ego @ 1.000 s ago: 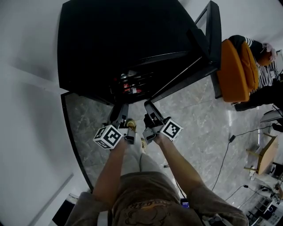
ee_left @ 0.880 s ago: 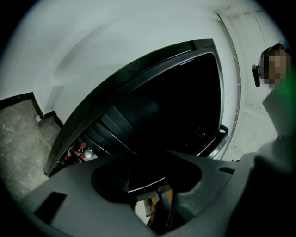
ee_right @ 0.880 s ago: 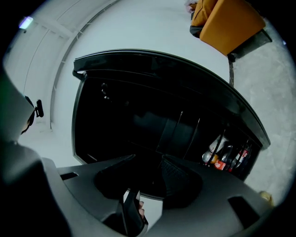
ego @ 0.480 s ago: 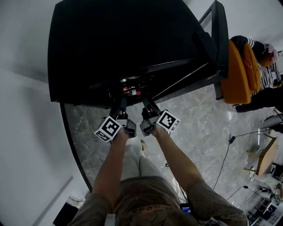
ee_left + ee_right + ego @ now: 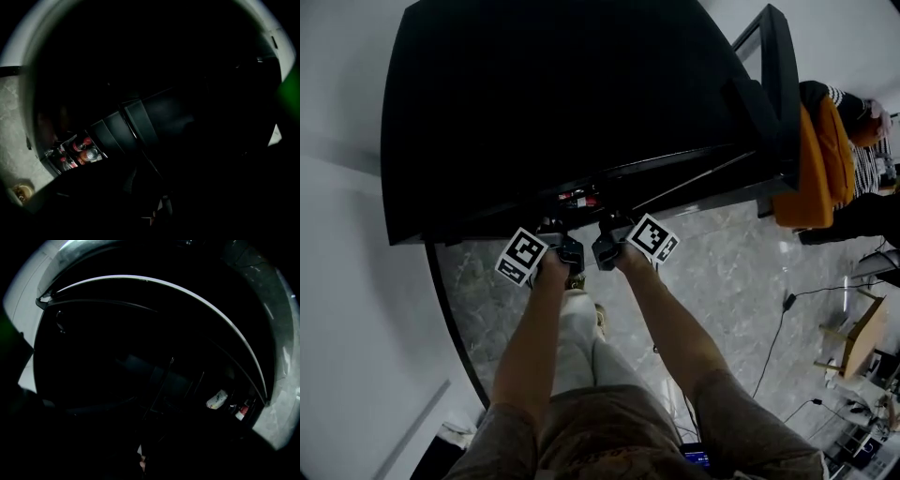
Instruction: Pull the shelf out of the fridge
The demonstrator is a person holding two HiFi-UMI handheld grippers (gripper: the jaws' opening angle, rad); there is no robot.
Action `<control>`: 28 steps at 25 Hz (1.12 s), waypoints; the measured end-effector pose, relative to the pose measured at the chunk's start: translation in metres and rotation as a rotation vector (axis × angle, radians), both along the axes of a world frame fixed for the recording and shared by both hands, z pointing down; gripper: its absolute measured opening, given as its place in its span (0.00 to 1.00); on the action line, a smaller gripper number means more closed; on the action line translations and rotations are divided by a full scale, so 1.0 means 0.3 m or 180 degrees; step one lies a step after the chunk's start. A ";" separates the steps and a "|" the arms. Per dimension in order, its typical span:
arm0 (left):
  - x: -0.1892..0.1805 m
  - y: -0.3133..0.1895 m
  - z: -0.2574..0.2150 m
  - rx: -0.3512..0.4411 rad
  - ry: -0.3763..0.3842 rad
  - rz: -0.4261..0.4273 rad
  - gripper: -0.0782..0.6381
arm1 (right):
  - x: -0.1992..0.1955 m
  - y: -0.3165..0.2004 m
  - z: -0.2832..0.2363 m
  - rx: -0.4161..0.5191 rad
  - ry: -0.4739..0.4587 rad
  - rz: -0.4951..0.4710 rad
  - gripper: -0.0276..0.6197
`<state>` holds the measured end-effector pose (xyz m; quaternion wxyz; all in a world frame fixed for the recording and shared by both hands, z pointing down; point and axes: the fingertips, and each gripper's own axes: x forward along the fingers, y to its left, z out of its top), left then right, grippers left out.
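Now, left gripper (image 5: 554,234) and right gripper (image 5: 609,232) at mouth of boxy glossy-black fridge (image 5: 562,94); fingers' opening and hold indiscernible in darkness.

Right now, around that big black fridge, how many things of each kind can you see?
Handheld tools: 2, the left tool and the right tool
Black fridge: 1
Orange chair: 1
Total: 4

Black fridge (image 5: 562,94), grey marbled floor (image 5: 722,262), black-and-white marker cubes (image 5: 523,256), orange cushion (image 5: 816,159), red-capped bottles (image 5: 82,145)
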<state>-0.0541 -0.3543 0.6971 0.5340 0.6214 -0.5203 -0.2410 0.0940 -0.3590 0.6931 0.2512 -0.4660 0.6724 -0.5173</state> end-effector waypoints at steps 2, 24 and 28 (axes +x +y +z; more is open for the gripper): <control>-0.019 -0.021 0.023 -0.0045 0.0024 -0.0135 0.35 | 0.006 -0.034 0.010 -0.0008 -0.0012 0.0058 0.29; -0.058 -0.129 0.033 0.0116 0.0420 -0.0698 0.18 | 0.049 -0.190 0.054 -0.0067 -0.0094 0.0420 0.20; -0.056 -0.129 0.033 0.0186 0.0484 -0.0708 0.16 | 0.068 -0.192 0.064 -0.0061 -0.0140 0.0507 0.14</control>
